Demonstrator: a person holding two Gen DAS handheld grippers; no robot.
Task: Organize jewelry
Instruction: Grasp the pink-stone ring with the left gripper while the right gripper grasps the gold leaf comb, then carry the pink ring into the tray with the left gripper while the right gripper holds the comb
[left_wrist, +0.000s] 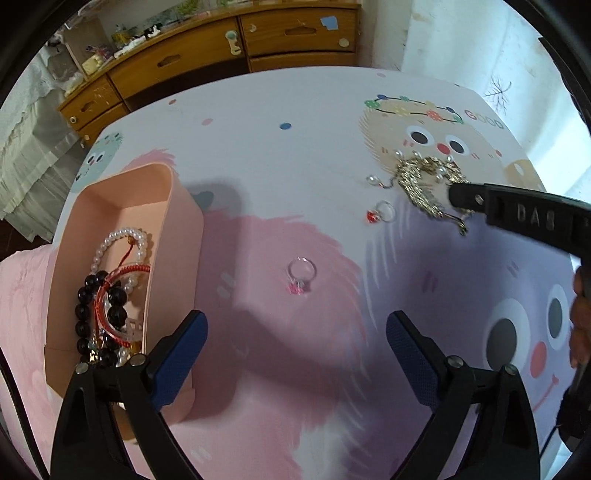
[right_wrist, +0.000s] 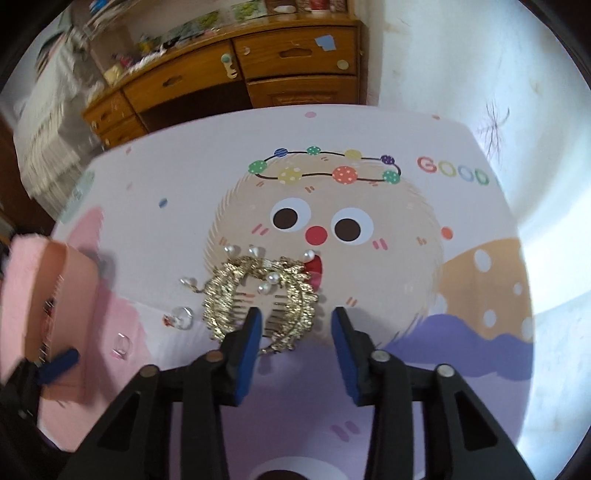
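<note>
A gold leaf-shaped hair comb with pearls lies on the cartoon tablecloth. My right gripper points down over its near side. One gold arc sits between the blue pads, which stand apart from it, so the gripper is open. From the left wrist, the comb shows at the far right under one right-gripper finger. My left gripper is wide open and holds nothing. A clear ring with a pink stone lies just ahead of it. Left of the comb lies a ring with a red stone.
A pink open box stands at the left of the table and holds a pearl bracelet, a red cord bracelet and black beads. A small pearl piece lies beside the comb. A wooden desk stands beyond the table.
</note>
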